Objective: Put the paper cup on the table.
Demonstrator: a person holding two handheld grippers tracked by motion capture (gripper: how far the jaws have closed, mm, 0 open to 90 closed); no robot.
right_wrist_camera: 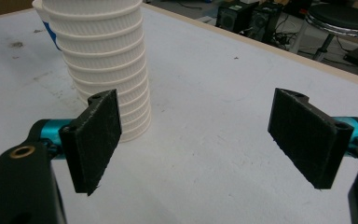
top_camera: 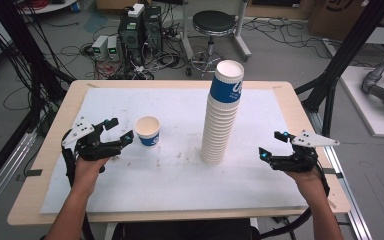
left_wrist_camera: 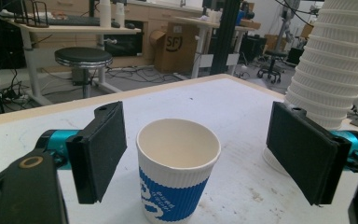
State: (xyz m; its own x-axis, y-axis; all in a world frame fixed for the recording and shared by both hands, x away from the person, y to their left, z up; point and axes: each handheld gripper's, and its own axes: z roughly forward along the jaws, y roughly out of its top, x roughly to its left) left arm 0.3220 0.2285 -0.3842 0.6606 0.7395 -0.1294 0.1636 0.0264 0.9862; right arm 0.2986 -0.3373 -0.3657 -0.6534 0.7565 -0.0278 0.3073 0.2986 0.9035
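- L gripper [top_camera: 118, 128], left of frame: jaws wide, empty, cup [top_camera: 147, 131] just beside tips. Risk: a jaw nudges the rim on approach, cup tips.
- Cup, left-centre, upright on table [top_camera: 130, 185]. Risk: hard squeeze crushes the paper wall.
- Stack [top_camera: 222, 112], centre: tall, leaning. Risk: bump topples it.
- R gripper [top_camera: 271, 145], right of frame: wide, empty, apart from stack.

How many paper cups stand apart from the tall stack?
1: a single white and blue paper cup stands upright on the white table sheet, left of the tall stack of white ribbed paper cups, before the open left gripper.
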